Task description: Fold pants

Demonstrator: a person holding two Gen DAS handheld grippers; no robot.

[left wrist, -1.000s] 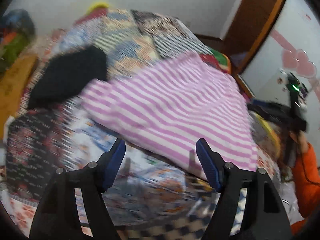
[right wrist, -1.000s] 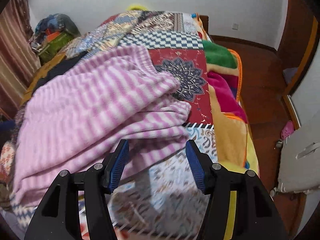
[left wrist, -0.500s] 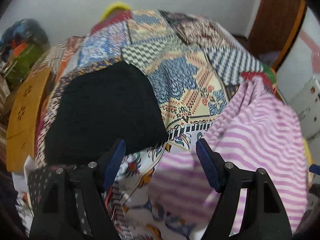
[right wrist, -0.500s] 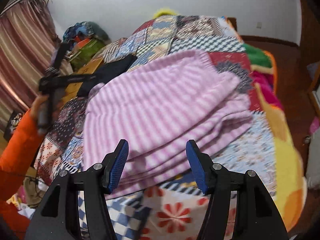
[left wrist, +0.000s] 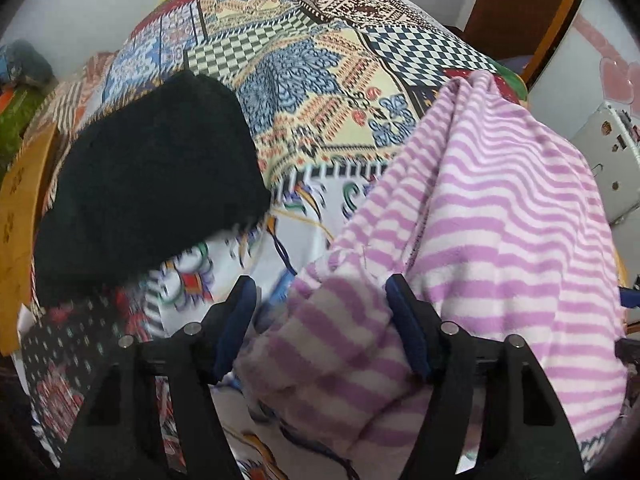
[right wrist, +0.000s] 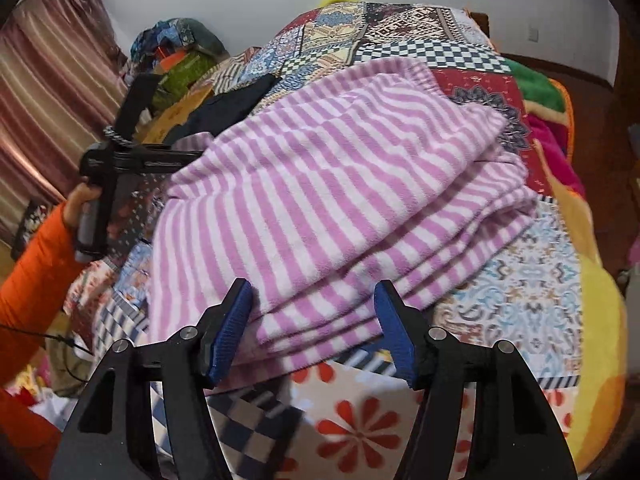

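Pink-and-white striped fleece pants (right wrist: 340, 184) lie folded in layers on a patchwork bedspread (right wrist: 520, 280). My right gripper (right wrist: 313, 292) stands open just above their near folded edge, fingers on either side of the stacked layers. In the left wrist view the pants (left wrist: 500, 208) fill the right side, with one bunched corner lying between the fingers of my left gripper (left wrist: 319, 292). Its jaws are closing; the right pad touches the fleece while the left pad stands clear of it. A hand in an orange sleeve (right wrist: 76, 204) holds the left gripper beside the pants.
A black garment (left wrist: 152, 180) lies on the bedspread (left wrist: 320, 60) left of the pants. A wooden board (left wrist: 16, 216) and a pile of bags (right wrist: 180, 52) sit at the bed's left side. Brown flooring (right wrist: 592, 92) runs along the right edge, a curtain (right wrist: 44, 92) hangs left.
The left gripper swung left over the black garment, then dropped onto the pants' corner, and its jaws narrowed. The right gripper moved in toward the pants' folded edge.
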